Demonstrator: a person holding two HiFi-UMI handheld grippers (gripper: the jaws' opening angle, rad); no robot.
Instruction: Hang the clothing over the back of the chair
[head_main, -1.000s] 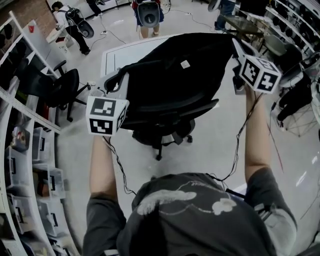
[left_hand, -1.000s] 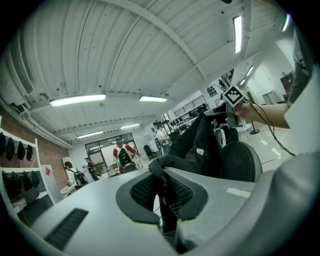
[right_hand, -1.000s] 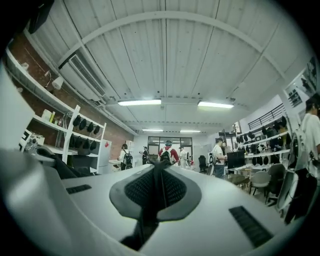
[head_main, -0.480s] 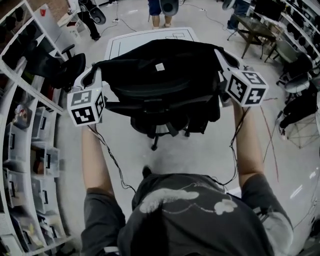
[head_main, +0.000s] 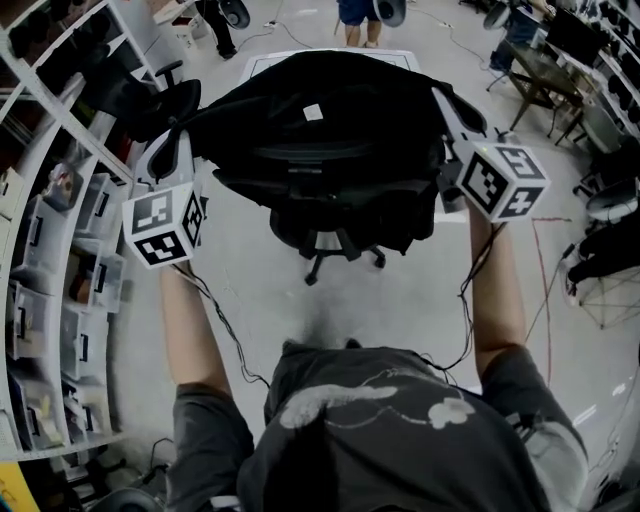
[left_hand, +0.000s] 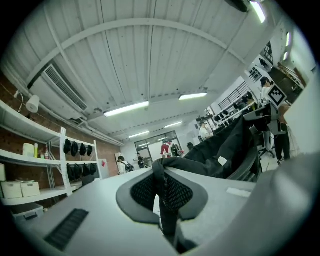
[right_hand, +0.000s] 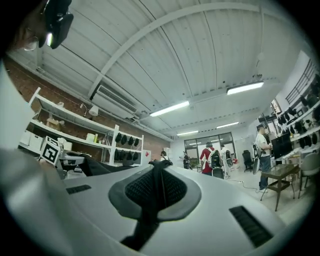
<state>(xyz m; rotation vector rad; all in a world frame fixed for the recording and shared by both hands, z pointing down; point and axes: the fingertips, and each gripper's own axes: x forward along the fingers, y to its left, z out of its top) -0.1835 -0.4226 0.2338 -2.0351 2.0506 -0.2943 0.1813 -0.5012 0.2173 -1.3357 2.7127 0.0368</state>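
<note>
The clothing was spread over the back of the chair, between the left gripper at its left end and the right gripper at its right end, both sets of jaws closed on it. A worktop stood behind the chair, and shelves stood to its left.

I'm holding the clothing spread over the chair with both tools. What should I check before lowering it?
1. Left tool shut on the garment: ok.
2. Right tool shut on the garment: ok.
3. Garment stretched wide between both tools: ok.
4. Garment centred over the chair in the head view: ok.
5. Fabric already resting on the chair's back: cannot tell.
</note>
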